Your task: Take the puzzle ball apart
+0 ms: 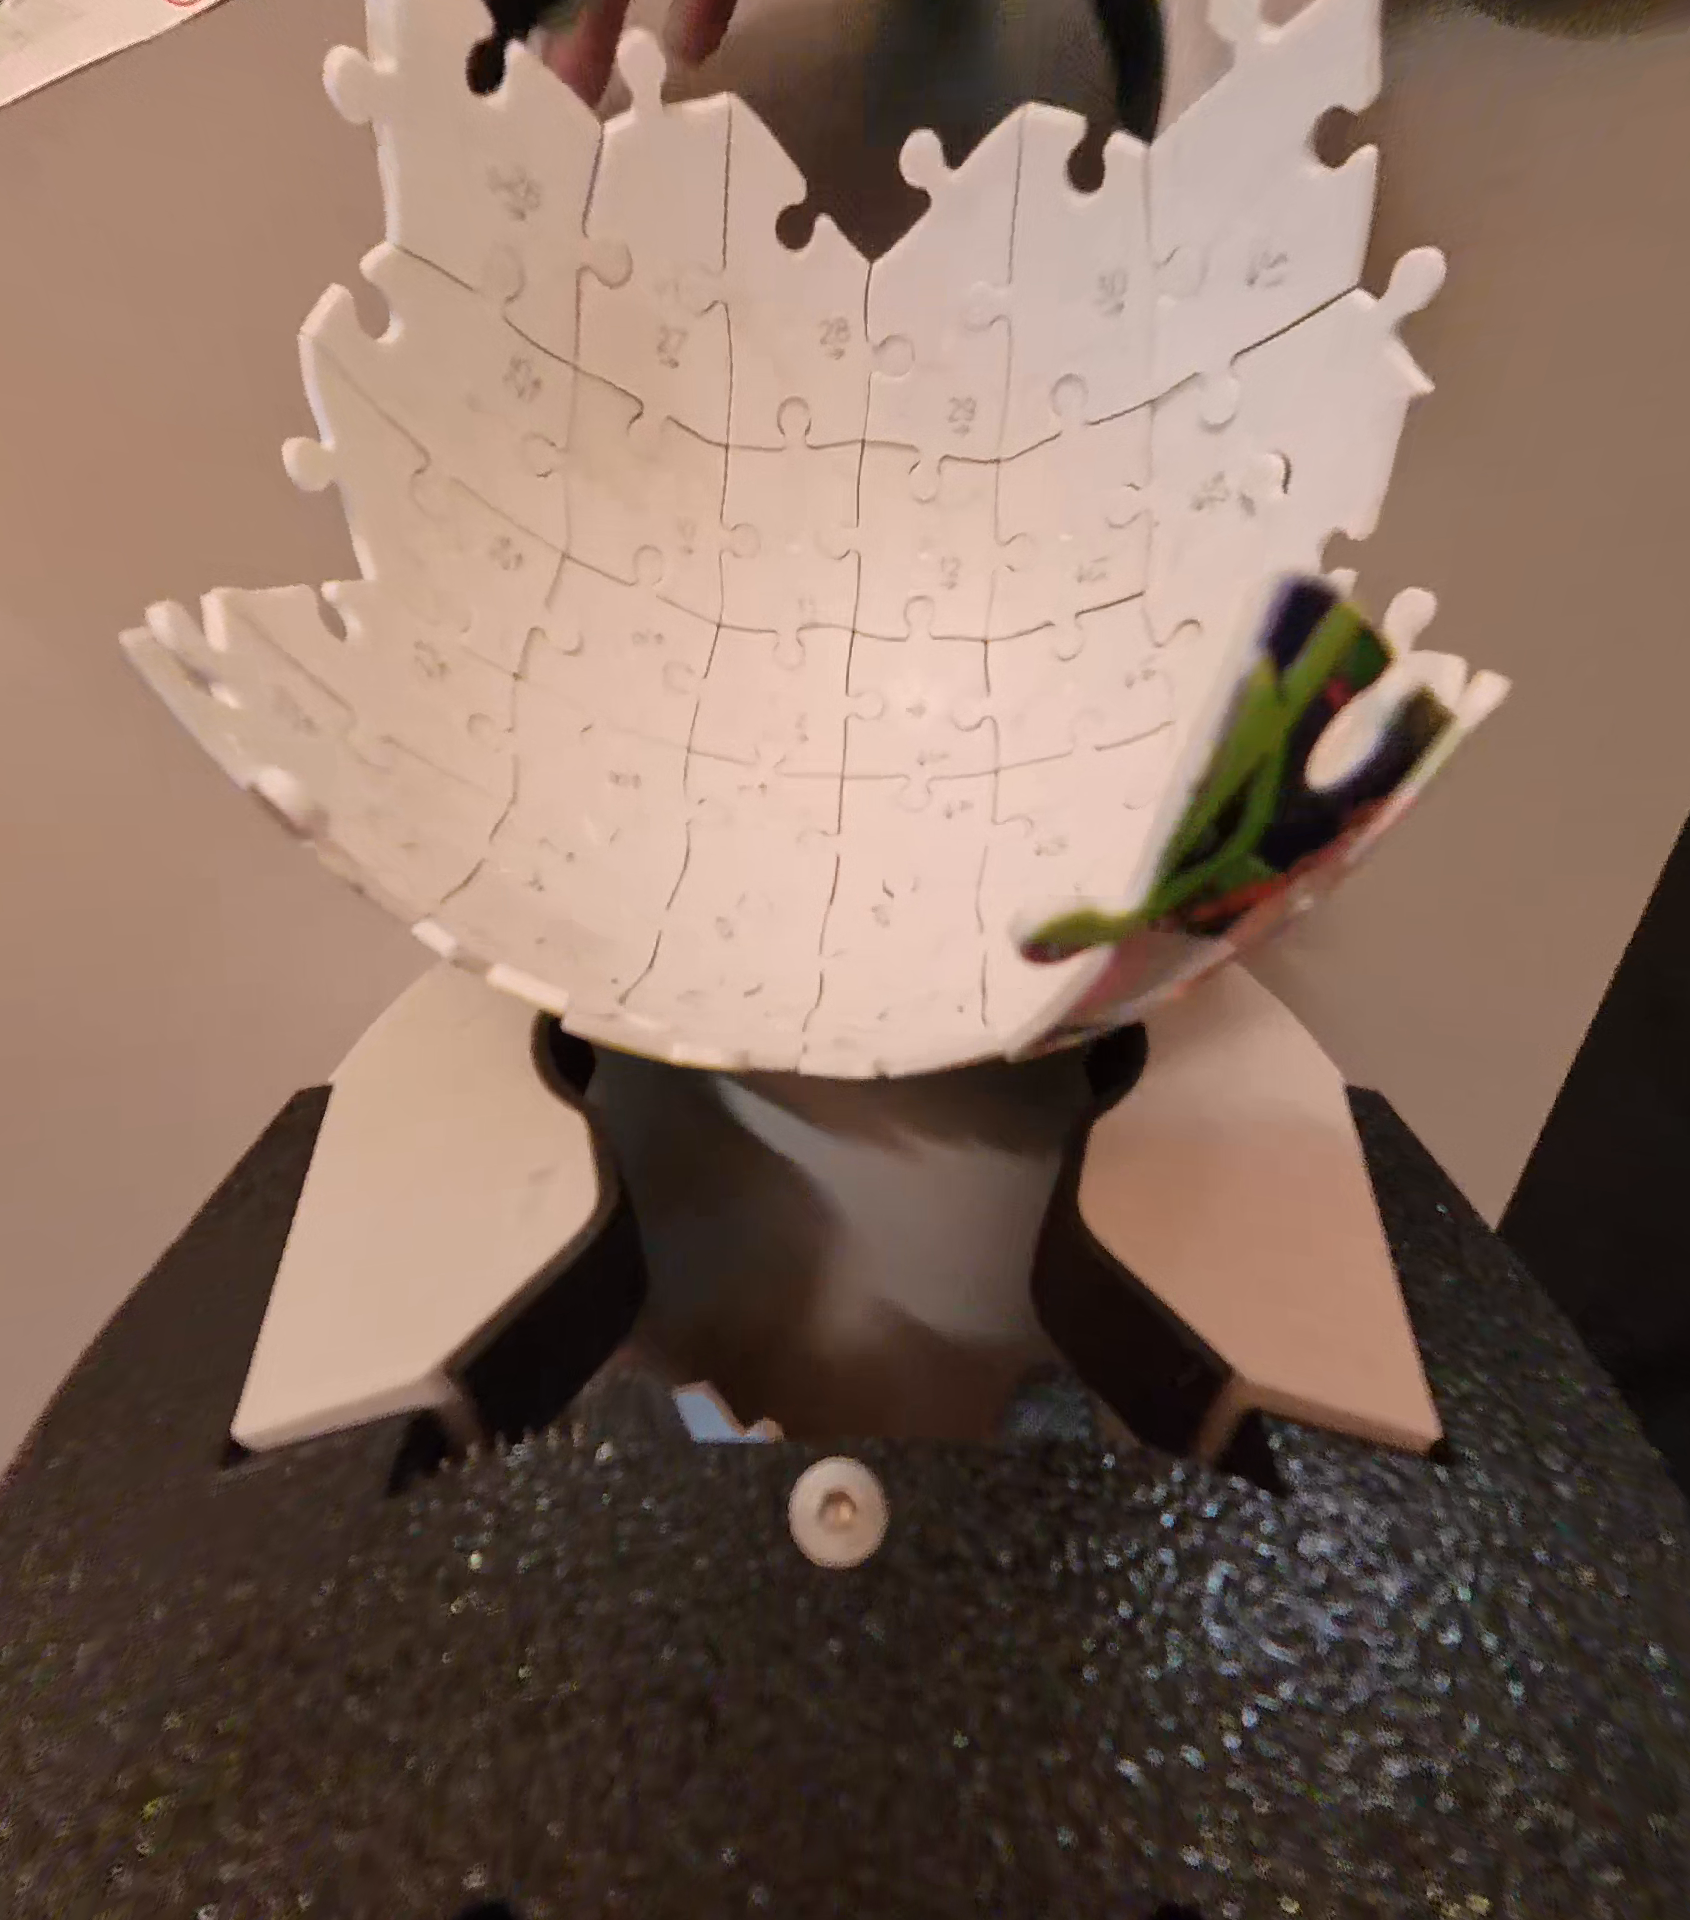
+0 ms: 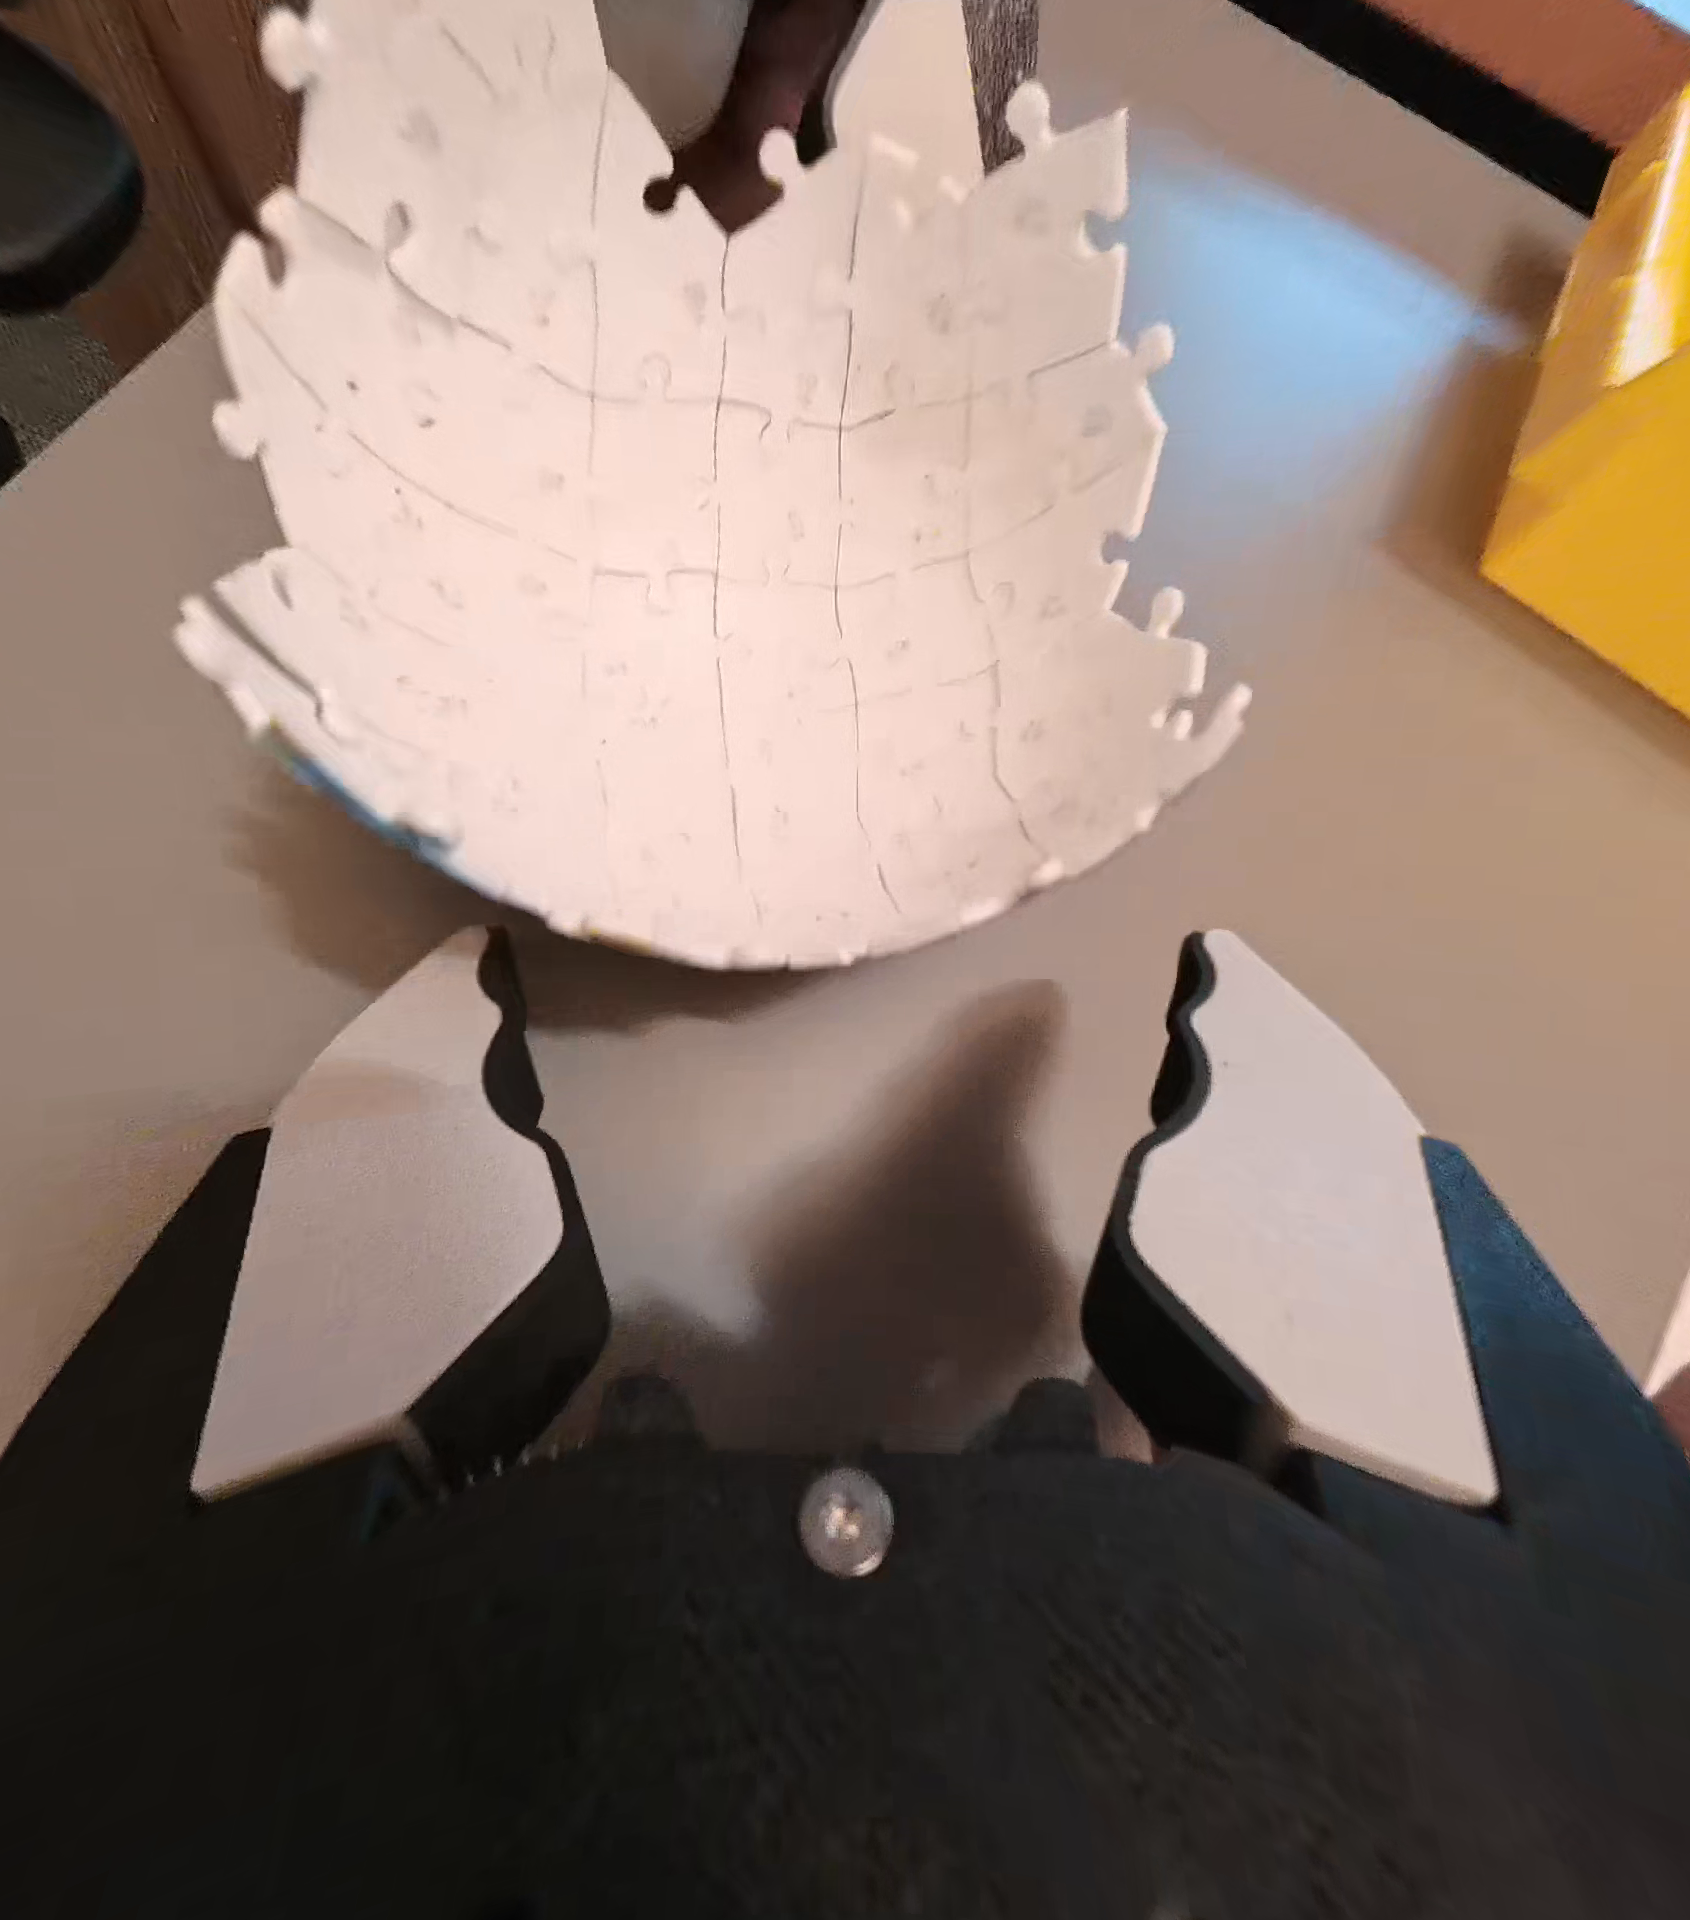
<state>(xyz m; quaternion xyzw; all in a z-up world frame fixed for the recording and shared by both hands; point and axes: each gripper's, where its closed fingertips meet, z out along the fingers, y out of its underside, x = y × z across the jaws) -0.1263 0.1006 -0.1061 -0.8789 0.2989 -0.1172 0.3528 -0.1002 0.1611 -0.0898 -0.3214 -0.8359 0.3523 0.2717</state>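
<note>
1. Left claw [image 1: 841, 1049], jaws spread wide, meets the lower edge of a shell [image 1: 799, 623]; whether its fingers [image 1: 425, 1226] actually press the shell cannot be told.
2. Right claw [image 2: 846, 966] stands wide and empty, its tips just short of a shell [image 2: 716, 582].
3. Each shell, a bowl-shaped part of the puzzle ball, shows its white inner face, jagged rim upward; in the left view the printed outer face [image 1: 1267, 790] shows at the right edge.
4. Beyond the right claw lies the table [image 2: 1340, 831], tan.
5. Farther right, a yellow box [image 2: 1672, 436] sits on it.
</note>
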